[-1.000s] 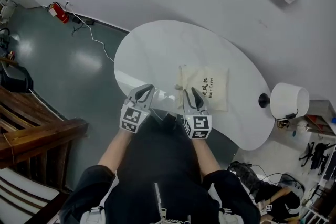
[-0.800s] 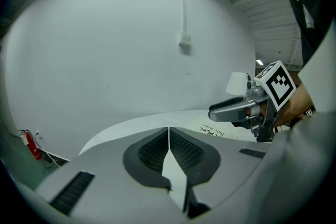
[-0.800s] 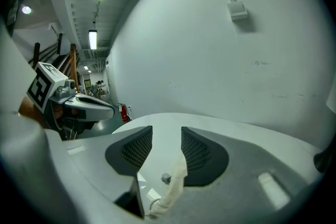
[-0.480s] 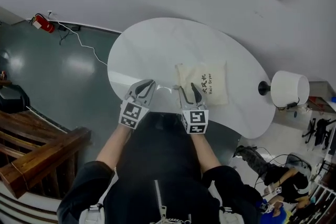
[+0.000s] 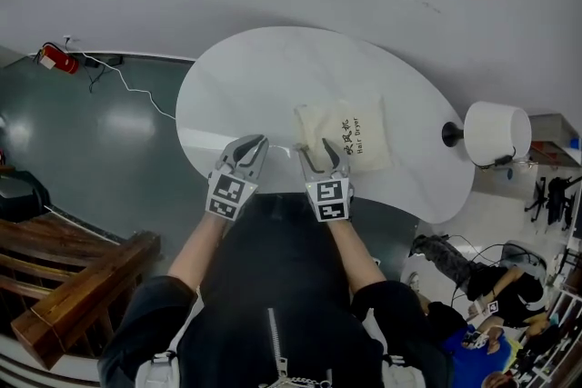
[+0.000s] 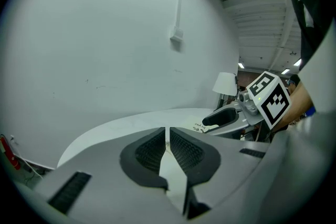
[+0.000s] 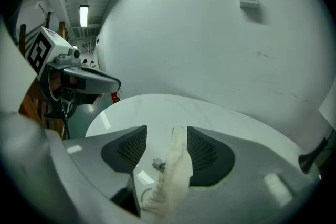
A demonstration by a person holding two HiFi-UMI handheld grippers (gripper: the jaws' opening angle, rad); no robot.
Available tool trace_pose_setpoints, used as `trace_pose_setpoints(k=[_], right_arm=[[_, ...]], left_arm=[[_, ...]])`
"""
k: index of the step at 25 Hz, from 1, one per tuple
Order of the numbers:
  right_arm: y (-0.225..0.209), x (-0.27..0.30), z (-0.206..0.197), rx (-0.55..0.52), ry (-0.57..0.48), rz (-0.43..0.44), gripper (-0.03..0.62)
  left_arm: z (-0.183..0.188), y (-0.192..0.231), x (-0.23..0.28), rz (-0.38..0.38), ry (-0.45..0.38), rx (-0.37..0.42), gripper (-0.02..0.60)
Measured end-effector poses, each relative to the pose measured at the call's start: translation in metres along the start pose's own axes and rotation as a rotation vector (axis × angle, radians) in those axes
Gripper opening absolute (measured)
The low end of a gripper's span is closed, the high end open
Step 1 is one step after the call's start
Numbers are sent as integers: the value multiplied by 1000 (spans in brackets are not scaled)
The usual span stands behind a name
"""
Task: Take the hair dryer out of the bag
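The hair dryer itself is hidden in every view; only its cream cloth bag, bulging and printed "Hair Dryer", is showing. The bag is lying on the round white table, its near end toward the person. That end's bunched cloth, with a small cord stopper, is standing up between the jaws of the right gripper. Those jaws have just been opening and are spread wide, not pinching the cloth. The left gripper is hovering beside it over bare table, jaws pressed together on nothing. A white lamp is standing past the table's right edge.
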State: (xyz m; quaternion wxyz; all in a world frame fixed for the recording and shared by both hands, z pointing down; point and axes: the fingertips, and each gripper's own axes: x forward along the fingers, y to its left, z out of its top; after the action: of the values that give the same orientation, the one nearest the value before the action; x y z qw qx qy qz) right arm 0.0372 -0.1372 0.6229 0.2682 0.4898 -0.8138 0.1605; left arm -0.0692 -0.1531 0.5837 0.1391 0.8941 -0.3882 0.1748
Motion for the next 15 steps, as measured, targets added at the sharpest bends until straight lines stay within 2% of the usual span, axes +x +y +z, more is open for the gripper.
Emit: trace_pose_setpoints(k=[15], right_arm=[[-1, 33, -58, -96, 184, 48, 221]], left_arm=[[-10, 5, -4, -3, 28, -16, 17]])
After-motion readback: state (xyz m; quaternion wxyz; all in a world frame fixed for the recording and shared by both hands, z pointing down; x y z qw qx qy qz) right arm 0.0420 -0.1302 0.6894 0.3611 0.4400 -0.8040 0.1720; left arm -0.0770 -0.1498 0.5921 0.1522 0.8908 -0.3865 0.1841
